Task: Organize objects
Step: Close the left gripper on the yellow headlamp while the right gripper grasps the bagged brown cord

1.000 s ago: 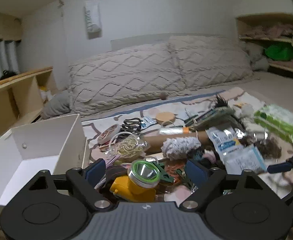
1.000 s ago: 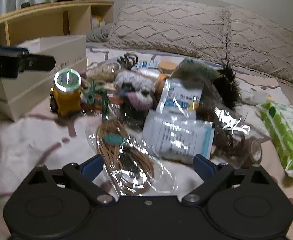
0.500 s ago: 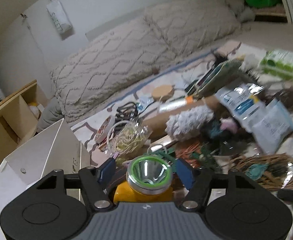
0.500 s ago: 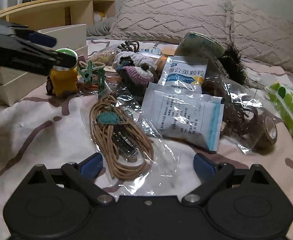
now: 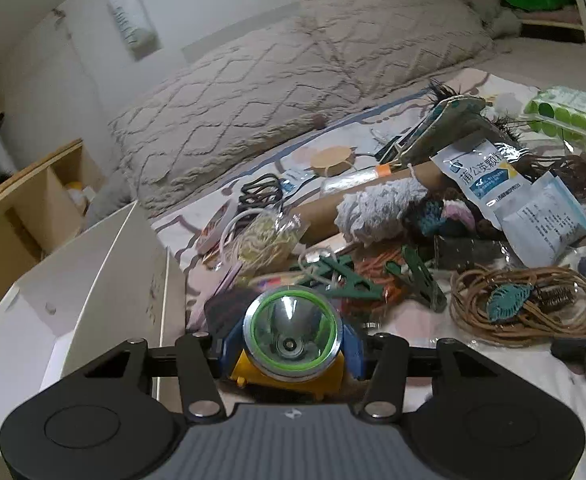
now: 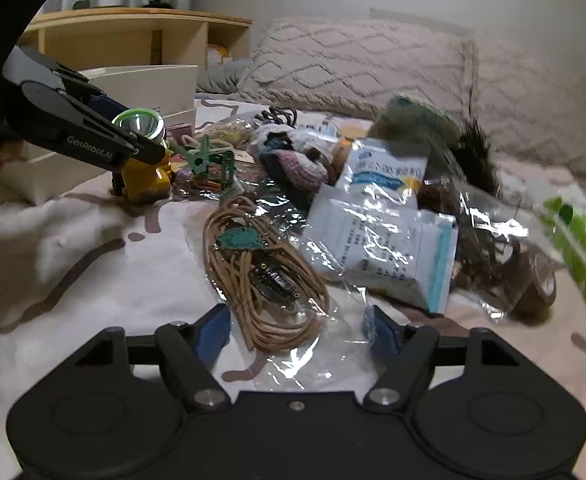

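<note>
Headlamp (image 5: 291, 330), yellow-bodied with a green-ringed lens, sits squarely between the blue pads of my left gripper (image 5: 289, 346), which press against both its sides, so I read that claw as clamped on it. From the right wrist camera the lamp (image 6: 143, 160) appears to rest on the bedspread (image 6: 93, 280) just beside the white box (image 6: 149, 88), though the blur makes contact hard to judge. My right gripper (image 6: 297, 330) stands wide, holding nothing, its pads either side of the near end of a bagged coil of tan cord (image 6: 263, 276). Green clothespins (image 5: 373, 276) and medicine sachets (image 6: 381, 240) lie just beyond.
</note>
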